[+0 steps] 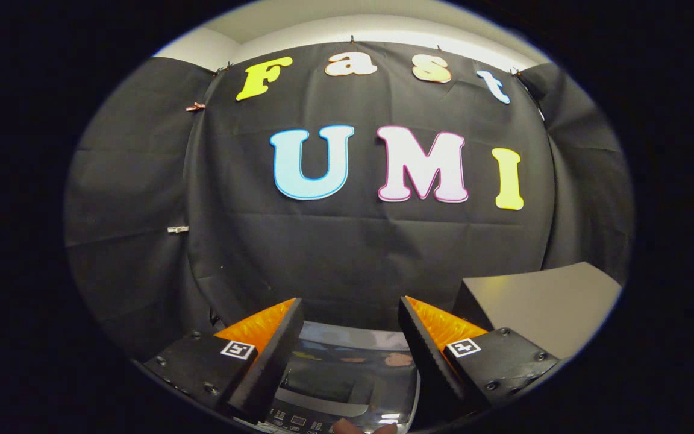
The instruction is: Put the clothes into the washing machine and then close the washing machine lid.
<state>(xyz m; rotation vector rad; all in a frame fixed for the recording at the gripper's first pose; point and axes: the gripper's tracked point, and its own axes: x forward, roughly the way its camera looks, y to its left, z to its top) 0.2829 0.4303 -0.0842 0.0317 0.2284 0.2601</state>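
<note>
The black cloth wall (347, 241) stands well beyond the claw (350, 325) and is the biggest thing here, with a grey box-like surface (546, 301) off to the claw's right, nearer in. Below and between the fingers sits the washing machine (347, 374), its glossy lid (353, 361) lying flat and seemingly closed, the control strip (299, 421) at the near side. The claw hangs above it with fingers spread wide and nothing between them. No clothes are anywhere around the claw, and whether anything is in the drum I cannot tell, since the lid reflects the booth and hides the inside. At the near rim of the machine something small and pinkish (359, 427) pokes up, possibly a fingertip, too little to say. To my mind the risk is plain: with the lid down, any garment brought over would land on top and slide off the slick surface; and reaching for the lid's edge from this height, a finger could skid on the gloss or knock the controls.
</note>
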